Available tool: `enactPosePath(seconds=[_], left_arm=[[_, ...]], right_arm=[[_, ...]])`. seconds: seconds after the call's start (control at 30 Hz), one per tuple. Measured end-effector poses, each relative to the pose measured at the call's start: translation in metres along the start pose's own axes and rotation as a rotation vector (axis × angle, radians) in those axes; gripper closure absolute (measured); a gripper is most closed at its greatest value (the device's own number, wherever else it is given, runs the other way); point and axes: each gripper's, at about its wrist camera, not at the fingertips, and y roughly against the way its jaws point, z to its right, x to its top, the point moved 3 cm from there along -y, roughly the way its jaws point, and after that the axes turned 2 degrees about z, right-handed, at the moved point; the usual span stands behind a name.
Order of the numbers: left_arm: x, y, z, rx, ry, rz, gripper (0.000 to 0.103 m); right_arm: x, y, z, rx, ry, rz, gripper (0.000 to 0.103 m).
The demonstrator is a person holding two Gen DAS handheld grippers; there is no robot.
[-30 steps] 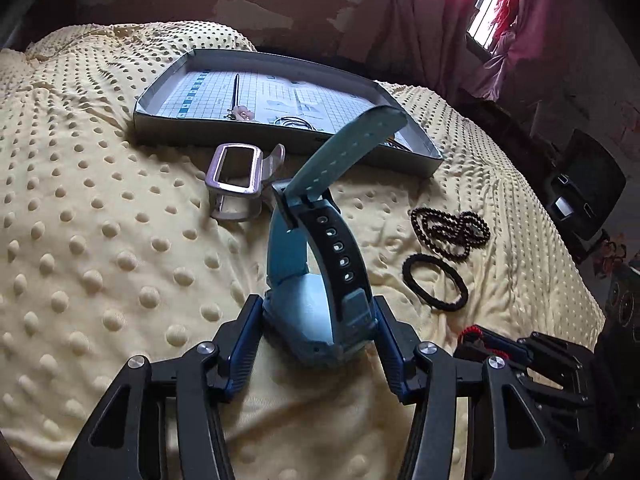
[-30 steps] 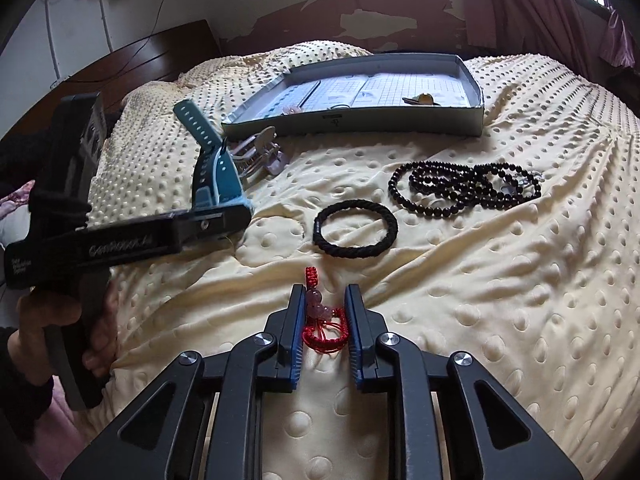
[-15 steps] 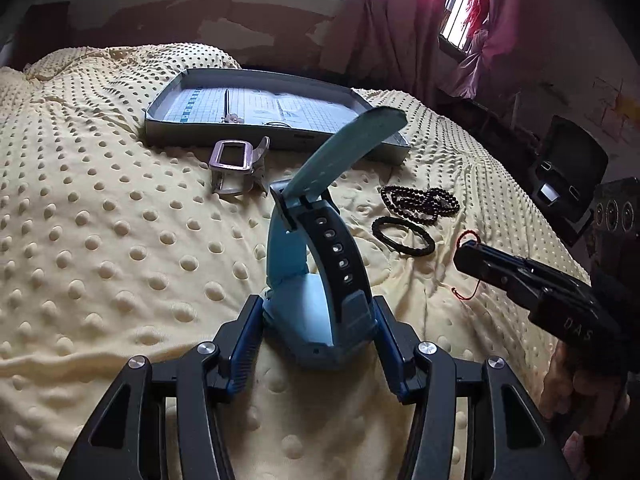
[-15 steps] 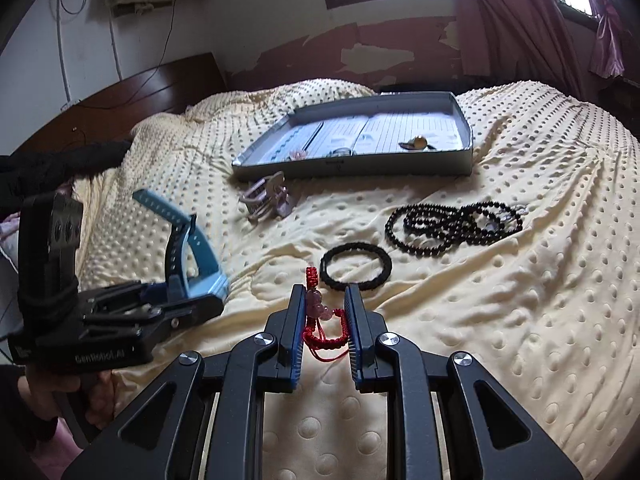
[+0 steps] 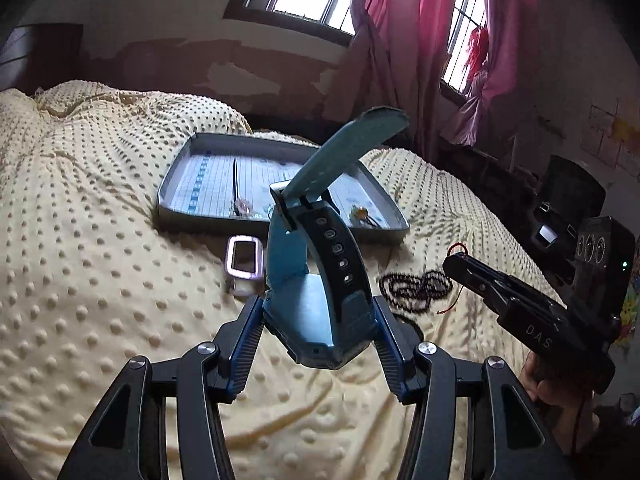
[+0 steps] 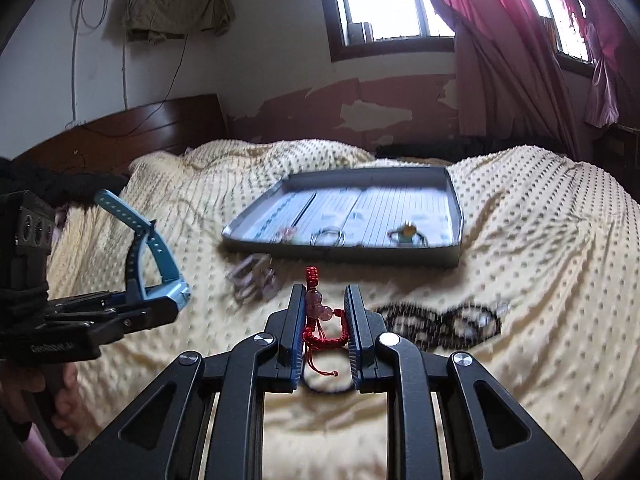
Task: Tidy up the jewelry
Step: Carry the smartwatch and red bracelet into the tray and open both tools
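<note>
My left gripper (image 5: pixel 319 312) is shut on a blue watch (image 5: pixel 316 280), whose strap sticks up towards the grey tray (image 5: pixel 188 220); the same watch (image 6: pixel 154 272) shows at the left of the right wrist view. A red braided bracelet (image 6: pixel 320 320) with pink beads is clamped in my right gripper (image 6: pixel 325 300), raised above the bed. The tray (image 6: pixel 340 254) lies ahead on the yellow blanket and holds rings and small pieces. A silver-pink watch (image 5: pixel 244 264) rests just before the tray. Black bead strands (image 5: pixel 416 288) lie on the blanket to the right.
The yellow dotted blanket (image 5: pixel 80 280) covers the whole bed. A black bracelet (image 6: pixel 328 388) is partly hidden under my right gripper. A dark headboard (image 6: pixel 120 136) stands at the back left, pink curtains (image 5: pixel 420 40) and windows behind the bed. A hand (image 5: pixel 556 400) holds the right gripper's handle.
Both grippers have risen well above the blanket with their loads, and the views now tilt up to show the walls and windows. The tray looks farther off.
</note>
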Motion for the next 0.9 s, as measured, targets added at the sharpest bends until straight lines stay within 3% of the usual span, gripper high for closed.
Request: enactPosePath(seconds=[0.23, 0.4, 0.63, 0.9], left_arm=[[0.064, -0.052, -0.011, 0.002, 0.044, -0.008, 0.052], [0.09, -0.106, -0.013, -0.008, 0.052, -0.073, 0.052], [0.083, -0.18, -0.021, 0.028, 0.063, -0.242, 0.052], [0.076, -0.192, -0.023, 0.082, 0.063, -0.28, 0.052]], right_arm=[[0.053, -0.057, 0.033, -0.023, -0.115, 0.061, 0.086], [0.072, -0.111, 0.068, -0.04, -0.129, -0.02, 0.086], [0.062, -0.164, 0.096, -0.052, -0.147, -0.123, 0.086], [0.047, -0.181, 0.103, -0.049, -0.174, -0.187, 0.085]])
